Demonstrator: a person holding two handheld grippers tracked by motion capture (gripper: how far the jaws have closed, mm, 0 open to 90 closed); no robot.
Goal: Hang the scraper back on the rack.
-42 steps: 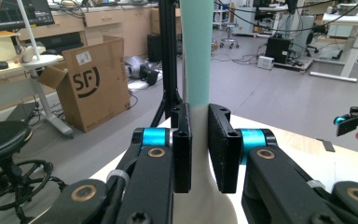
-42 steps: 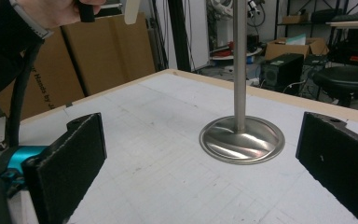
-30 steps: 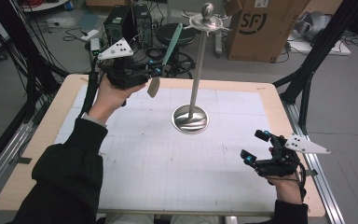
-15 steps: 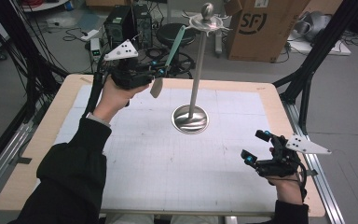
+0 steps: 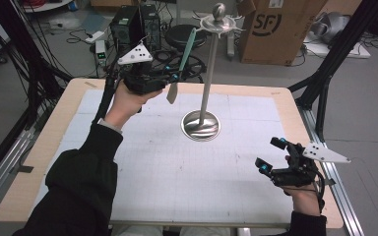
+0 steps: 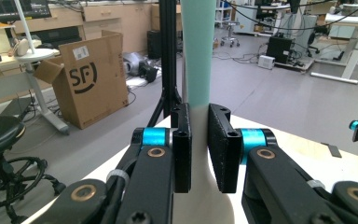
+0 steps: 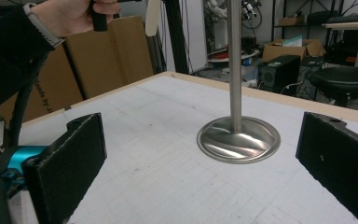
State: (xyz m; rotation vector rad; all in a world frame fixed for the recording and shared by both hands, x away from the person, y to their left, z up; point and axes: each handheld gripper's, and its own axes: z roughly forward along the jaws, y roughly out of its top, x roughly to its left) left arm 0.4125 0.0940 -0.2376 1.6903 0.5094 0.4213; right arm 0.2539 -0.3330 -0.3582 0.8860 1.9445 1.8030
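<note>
Hanging the spatula on the stand's top ring

The mint-handled spatula (image 5: 181, 64), in the upper middle of the frame, is pinched by the left gripper (image 5: 170, 81) fingers near its pale blade; keep it upright and guide the handle tip to a hook on the stand (image 5: 207, 73) (judged). The right gripper (image 5: 270, 153) rests spread over the surface (image 5: 177, 172), lower right.

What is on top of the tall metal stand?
The metal stand has a round ball above a ring of hooks. The green-handled spatula, held by the left gripper, reaches up there; whether it's hooked isn't clear.
</note>
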